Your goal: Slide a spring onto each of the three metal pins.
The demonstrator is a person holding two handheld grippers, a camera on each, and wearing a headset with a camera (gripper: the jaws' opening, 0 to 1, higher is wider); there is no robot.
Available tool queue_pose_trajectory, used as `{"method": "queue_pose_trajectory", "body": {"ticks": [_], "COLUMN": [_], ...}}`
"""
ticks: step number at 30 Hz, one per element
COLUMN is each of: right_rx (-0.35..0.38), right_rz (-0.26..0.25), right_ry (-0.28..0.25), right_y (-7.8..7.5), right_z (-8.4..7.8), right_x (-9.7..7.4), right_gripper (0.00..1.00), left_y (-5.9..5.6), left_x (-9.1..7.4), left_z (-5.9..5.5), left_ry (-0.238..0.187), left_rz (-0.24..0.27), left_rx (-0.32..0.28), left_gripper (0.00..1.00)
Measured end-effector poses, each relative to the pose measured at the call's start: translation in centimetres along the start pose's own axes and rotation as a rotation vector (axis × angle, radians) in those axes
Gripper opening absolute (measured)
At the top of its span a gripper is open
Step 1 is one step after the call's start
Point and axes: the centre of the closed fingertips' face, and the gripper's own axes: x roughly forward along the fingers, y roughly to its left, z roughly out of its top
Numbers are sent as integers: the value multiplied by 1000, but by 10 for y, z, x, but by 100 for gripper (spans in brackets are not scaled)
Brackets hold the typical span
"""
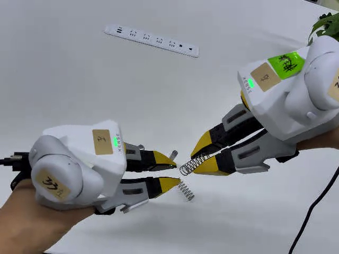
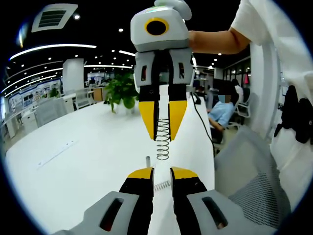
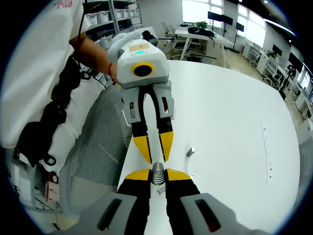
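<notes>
I'm counting two springs, a held spring and a loose spring, but just one metal pin tbh. Two grippers, left gripper and right gripper. Then one power strip, one leafy plant, one white table

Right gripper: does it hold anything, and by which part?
Yes. The right gripper pinches a spring by about one half, between its yellow tips; the other half sticks out free.

White table with power strip, spring, pin
</notes>
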Motion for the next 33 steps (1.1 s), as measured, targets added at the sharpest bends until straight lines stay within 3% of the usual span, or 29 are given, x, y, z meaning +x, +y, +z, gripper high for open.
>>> {"method": "queue_pose_trajectory", "body": {"ticks": [4, 9, 16, 24, 29, 33], "right_rx": [9, 32, 54, 65, 73, 71], "right_rz": [-24, -66, -93, -103, -98, -94], "right_ry": [9, 46, 86, 130, 151, 178], "right_y": [-8, -22, -39, -55, -64, -70], "right_z": [-2, -9, -17, -25, -31, -37], "right_x": [-2, 1, 6, 18, 28, 35], "right_gripper": [12, 12, 12, 12, 12, 12], "left_y": [5, 11, 22, 35, 40, 41], "left_x": [-7, -13, -25, -39, -44, -45], "left_z": [-6, -17, -28, -41, -46, -46], "left_ry": [7, 30, 28, 37, 25, 18], "left_rz": [20, 48, 93, 116, 124, 125], "left_rx": [-13, -24, -35, -55, -66, -64], "left_gripper": [18, 30, 44, 62, 79, 86]}}
